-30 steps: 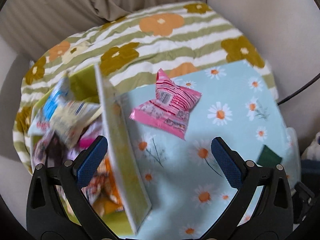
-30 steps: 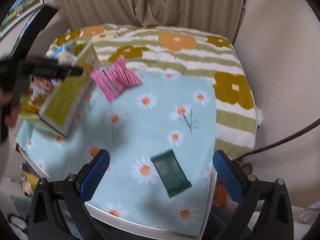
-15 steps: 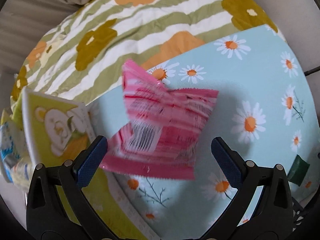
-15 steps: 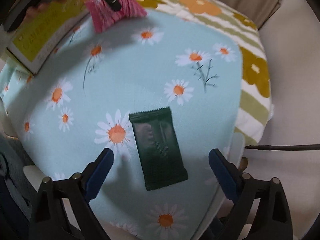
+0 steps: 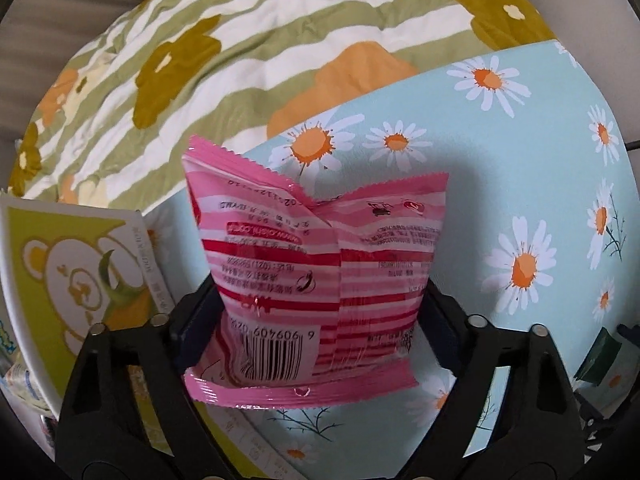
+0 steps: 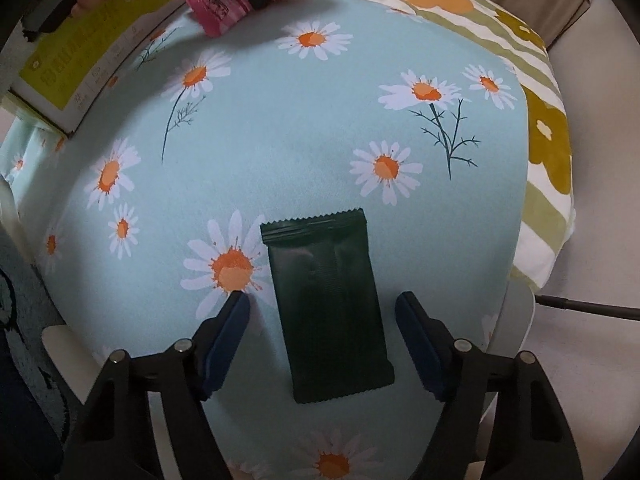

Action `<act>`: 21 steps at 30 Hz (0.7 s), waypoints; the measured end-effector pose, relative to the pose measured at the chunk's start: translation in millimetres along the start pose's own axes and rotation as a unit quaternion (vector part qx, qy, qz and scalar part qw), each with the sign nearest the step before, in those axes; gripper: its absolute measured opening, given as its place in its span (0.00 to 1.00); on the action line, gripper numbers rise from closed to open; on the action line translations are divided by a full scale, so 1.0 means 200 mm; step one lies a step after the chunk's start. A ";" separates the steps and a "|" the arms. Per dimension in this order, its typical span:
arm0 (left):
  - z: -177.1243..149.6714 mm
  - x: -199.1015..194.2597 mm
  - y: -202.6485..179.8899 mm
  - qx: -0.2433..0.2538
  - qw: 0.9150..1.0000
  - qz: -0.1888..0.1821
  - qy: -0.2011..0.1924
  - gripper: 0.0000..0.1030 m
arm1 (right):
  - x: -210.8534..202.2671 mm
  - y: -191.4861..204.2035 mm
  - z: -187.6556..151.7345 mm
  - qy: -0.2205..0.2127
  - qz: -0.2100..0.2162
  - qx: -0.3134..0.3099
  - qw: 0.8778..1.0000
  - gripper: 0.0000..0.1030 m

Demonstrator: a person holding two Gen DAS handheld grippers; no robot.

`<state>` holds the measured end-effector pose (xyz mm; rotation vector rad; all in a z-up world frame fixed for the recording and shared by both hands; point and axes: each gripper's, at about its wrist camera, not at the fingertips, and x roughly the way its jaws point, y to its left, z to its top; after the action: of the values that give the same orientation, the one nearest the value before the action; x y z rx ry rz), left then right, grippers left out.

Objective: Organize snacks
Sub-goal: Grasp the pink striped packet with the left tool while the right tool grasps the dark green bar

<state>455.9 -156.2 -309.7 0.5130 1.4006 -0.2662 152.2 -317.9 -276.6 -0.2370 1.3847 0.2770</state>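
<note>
My left gripper [image 5: 316, 320] is shut on a pink striped snack bag [image 5: 316, 272], its jaws pressing the bag's sides just above the daisy tablecloth. The same bag [image 6: 216, 4] and gripper show at the top left of the right wrist view. My right gripper [image 6: 322, 324] is open, its fingers straddling a dark green snack packet [image 6: 328, 312] that lies flat near the table's front edge. The packet also shows at the far right of the left wrist view [image 5: 598, 356].
A yellow-green cardboard box [image 5: 76, 280] holding several snacks stands left of the pink bag; it also shows in the right wrist view [image 6: 80, 60]. A striped floral blanket [image 5: 240, 40] lies behind the table. A black cable [image 6: 588, 306] runs at the right.
My left gripper moved in onto the pink bag and closed on it. My right gripper came down over the dark green packet and its jaws narrowed around it.
</note>
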 end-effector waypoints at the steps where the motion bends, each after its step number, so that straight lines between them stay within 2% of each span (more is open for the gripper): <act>1: 0.00 0.00 0.00 0.000 1.000 0.000 -0.002 0.79 | 0.01 0.00 0.01 -0.001 0.000 -0.001 1.000 0.67; 3: -0.01 -0.01 -0.01 0.004 1.000 -0.001 -0.006 0.78 | 0.01 -0.02 0.01 -0.005 -0.001 -0.003 1.000 0.58; 9: -0.06 -0.03 -0.04 0.010 1.000 -0.005 -0.005 0.72 | -0.01 -0.04 0.02 -0.016 -0.003 -0.004 1.000 0.43; 21: -0.28 -0.08 -0.18 0.008 1.000 -0.015 -0.007 0.70 | -0.03 -0.08 0.03 -0.039 -0.007 0.047 0.998 0.40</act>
<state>387.5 -161.4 -304.8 0.5037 1.3940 -0.3051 161.5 -331.8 -270.2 -0.1556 1.3157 0.2073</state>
